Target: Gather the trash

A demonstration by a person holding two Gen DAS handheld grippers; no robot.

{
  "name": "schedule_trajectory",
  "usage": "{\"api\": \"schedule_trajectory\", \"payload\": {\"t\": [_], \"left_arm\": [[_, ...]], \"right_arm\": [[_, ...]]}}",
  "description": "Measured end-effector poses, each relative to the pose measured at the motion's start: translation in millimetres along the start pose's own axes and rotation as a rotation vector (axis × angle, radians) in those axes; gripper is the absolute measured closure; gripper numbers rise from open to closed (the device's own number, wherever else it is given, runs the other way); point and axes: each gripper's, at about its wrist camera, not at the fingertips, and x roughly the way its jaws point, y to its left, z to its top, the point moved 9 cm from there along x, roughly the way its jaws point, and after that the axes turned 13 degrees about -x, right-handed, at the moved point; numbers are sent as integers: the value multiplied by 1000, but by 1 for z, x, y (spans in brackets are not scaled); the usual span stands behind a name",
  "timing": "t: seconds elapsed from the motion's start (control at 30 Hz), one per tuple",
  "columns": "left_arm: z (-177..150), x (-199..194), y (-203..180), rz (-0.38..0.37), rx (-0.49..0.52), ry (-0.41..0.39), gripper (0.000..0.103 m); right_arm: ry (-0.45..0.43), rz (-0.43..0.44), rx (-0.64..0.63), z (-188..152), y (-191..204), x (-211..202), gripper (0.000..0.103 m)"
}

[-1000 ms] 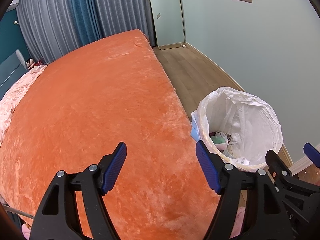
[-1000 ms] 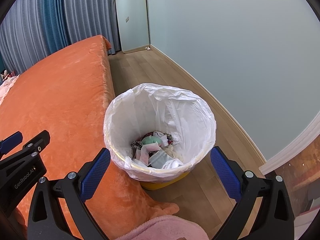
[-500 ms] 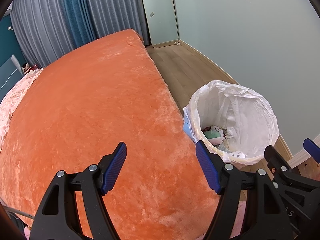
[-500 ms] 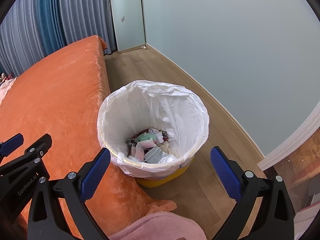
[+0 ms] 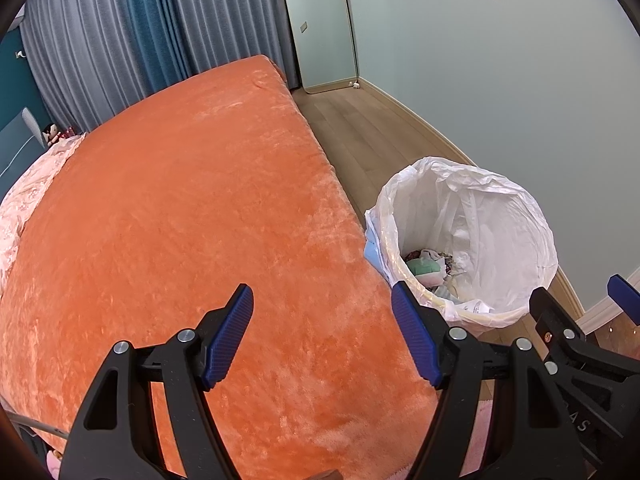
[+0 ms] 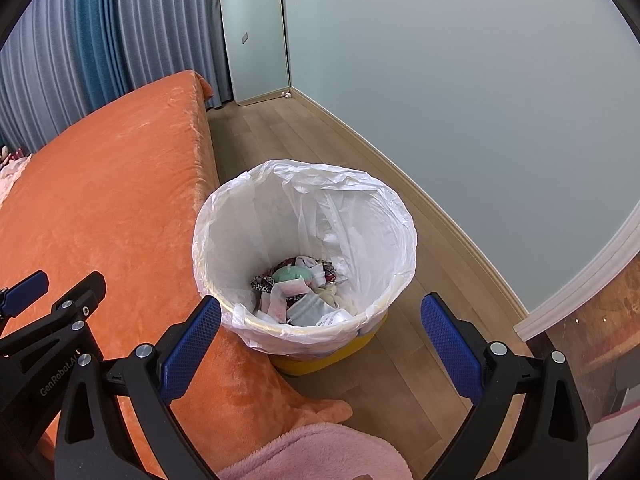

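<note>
A yellow bin lined with a white bag [image 6: 360, 216] [image 5: 500, 216] stands on the floor beside the bed. Crumpled trash [image 6: 298, 294] [image 5: 430, 270] lies at its bottom: paper, a pale green lump, patterned scraps. My right gripper [image 6: 320, 340] hovers open above the bin's near rim, nothing between its blue pads. My left gripper [image 5: 322, 330] is open over the orange bedspread [image 5: 180, 220], left of the bin, and holds nothing. Each gripper shows at the edge of the other's view.
The orange bed [image 6: 100, 200] fills the left side. A pink fleece sleeve [image 6: 320, 456] sits at the bottom. Wooden floor [image 6: 280, 136] runs between bed and pale green wall to a leaning mirror [image 6: 252, 40]. Grey-blue curtains [image 5: 120, 40] hang behind the bed.
The bin has slid a little to the left and down in both views, then back slightly in the right one. Both grippers stay open and empty.
</note>
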Motion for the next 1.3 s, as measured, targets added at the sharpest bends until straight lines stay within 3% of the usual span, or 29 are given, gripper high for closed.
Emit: {"api": "schedule_trajectory", "payload": {"t": [1.3], "left_arm": [[-5, 8, -10, 12, 8, 11, 29]], "right_arm": [[16, -22, 27, -11, -14, 7, 7]]}}
